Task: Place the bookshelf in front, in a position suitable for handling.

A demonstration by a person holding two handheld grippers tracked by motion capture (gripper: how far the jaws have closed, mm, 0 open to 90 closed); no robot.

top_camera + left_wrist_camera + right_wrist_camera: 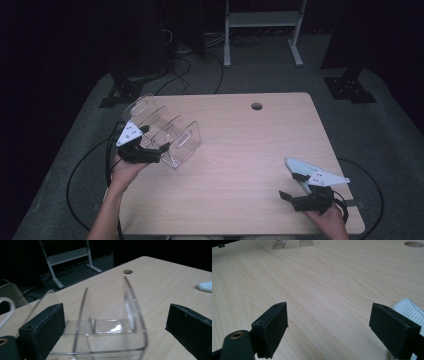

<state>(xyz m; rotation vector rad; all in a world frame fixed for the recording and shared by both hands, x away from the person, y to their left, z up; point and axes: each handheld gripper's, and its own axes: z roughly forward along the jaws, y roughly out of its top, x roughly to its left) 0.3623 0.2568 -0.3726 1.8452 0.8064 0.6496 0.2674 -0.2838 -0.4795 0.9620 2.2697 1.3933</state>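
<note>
A clear acrylic rack [167, 131] with several upright dividers lies on the left part of the wooden table [250, 145]. My left gripper [156, 139] is open, and the rack's [110, 322] near end sits between its jaws in the left gripper view, where the left gripper [116, 330] holds nothing. A white waffle-textured cloth [297, 165] lies near the table's right front. My right gripper [290, 186] hovers open just beside it. In the right gripper view the cloth [408, 308] is by the right jaw, outside the gap of the right gripper [332, 331].
A round cable hole [256, 106] is cut near the table's far edge. A white metal frame [262, 30] stands on the floor behind the table, with black stand bases [350, 87] and cables [200, 65] around it. Bare tabletop lies between the rack and the cloth.
</note>
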